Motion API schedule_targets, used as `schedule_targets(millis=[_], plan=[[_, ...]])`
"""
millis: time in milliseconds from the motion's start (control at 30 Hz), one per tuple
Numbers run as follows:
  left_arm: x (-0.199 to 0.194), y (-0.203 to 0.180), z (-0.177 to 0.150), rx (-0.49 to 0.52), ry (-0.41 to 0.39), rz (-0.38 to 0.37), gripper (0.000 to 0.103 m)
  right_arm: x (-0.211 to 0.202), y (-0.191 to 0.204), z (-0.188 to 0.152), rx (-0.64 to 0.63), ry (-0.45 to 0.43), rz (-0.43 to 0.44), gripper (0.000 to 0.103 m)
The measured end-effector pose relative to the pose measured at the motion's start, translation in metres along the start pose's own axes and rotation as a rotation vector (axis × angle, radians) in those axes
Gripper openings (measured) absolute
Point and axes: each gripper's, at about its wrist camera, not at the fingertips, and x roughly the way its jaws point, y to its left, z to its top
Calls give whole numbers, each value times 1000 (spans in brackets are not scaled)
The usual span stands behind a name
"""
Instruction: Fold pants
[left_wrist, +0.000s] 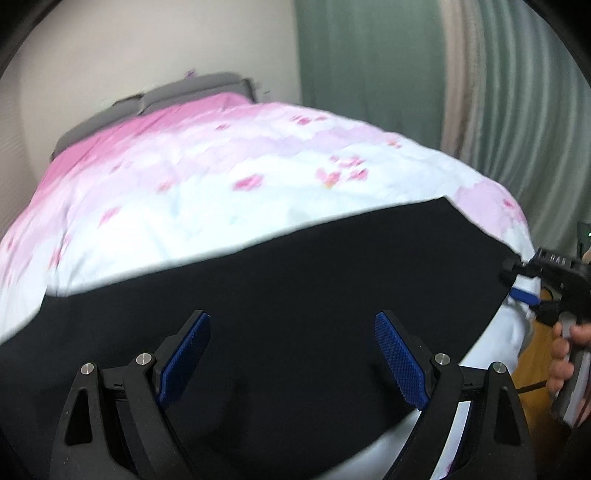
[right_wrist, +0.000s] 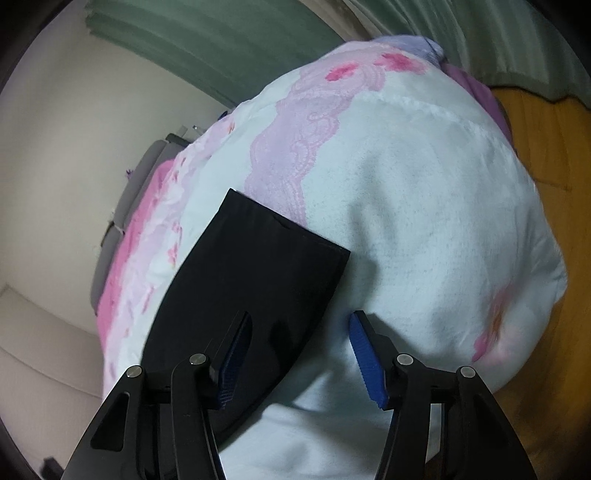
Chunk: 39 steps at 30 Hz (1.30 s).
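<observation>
Black pants (left_wrist: 280, 273) fill the foreground under the left gripper (left_wrist: 291, 332), whose blue-padded fingers (left_wrist: 399, 362) stand spread wide above the dark cloth, pinching nothing. Those pants lie flat on the bed (left_wrist: 177, 192), across its near edge, on a quilt (right_wrist: 424, 206) of white and pink with blossom prints and a lilac lace-patterned band (right_wrist: 295, 147). Over in the right wrist view, the right gripper (right_wrist: 301, 332) is spread too, one finger over the black fabric, the other over bare quilt just beside the pants' long edge; the pants' squared-off end (right_wrist: 284, 221) points toward the far side of the bed. From the left wrist view, the right gripper (left_wrist: 521, 275) sits at the right-hand end of the pants, a hand (left_wrist: 565, 354) on its handle. Grey headboard (left_wrist: 155, 99) backs the pink far end, against a cream wall (left_wrist: 129, 44). Green curtains (left_wrist: 369, 55) hang beyond. Wooden floor (right_wrist: 546, 147) shows past the bed's corner, with open quilt all around the pants.
</observation>
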Motion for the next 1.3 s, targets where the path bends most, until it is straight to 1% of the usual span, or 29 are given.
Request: schedule_targets(millis=[33,100,167,200,233,367,467,500,533,600,667,733,867,933,967,1000,1033,1133,1200,1233,1267,1300], plan=[[3,-2,9,18,-2,-24,91,0,-2,0,19,5,9,57],[16,-10,39,97,-21,-109,91,-1,-2,1,41,6,16,57],[32,-21,67,200,-43,-198,91,-1,-2,1,66,11,8,54],[46,-30,85,272,-35,-266,91,-1,0,0,76,9,-9,54],[58,-37,97,326,-15,-318,91,-1,1,0,82,2,-15,54],[109,-70,141,481,77,-484,87,-4,7,-8,136,-57,-30,54],[148,-94,166,541,148,-571,85,-4,11,-16,152,-91,-69,54],[157,-98,169,547,171,-593,83,-5,10,-16,153,-101,-69,54],[174,-105,175,554,212,-623,81,-5,11,-16,149,-111,-67,54],[196,-117,180,573,279,-679,74,-4,14,-15,125,-123,-77,54],[211,-126,178,608,317,-710,72,-3,14,-13,107,-139,-86,54],[222,-134,173,644,341,-716,70,-1,14,-12,93,-140,-89,54],[242,-150,165,688,415,-730,67,2,13,-11,62,-135,-89,54],[249,-158,167,682,422,-741,67,3,10,-12,56,-135,-85,54],[250,-160,169,670,426,-750,65,4,9,-11,56,-136,-81,54],[253,-164,173,651,431,-759,59,5,7,-10,56,-135,-75,54],[255,-166,176,628,442,-772,56,5,6,-10,57,-134,-70,54],[265,-177,174,593,506,-795,56,5,1,-8,66,-130,-42,51],[264,-181,170,592,513,-818,56,6,-4,-6,78,-119,-30,48],[262,-183,167,589,526,-847,56,6,-6,-4,84,-115,-22,46],[260,-184,163,597,529,-857,56,6,-8,-3,90,-111,-15,44],[258,-185,160,614,514,-848,56,5,-9,-2,89,-112,-10,44]])
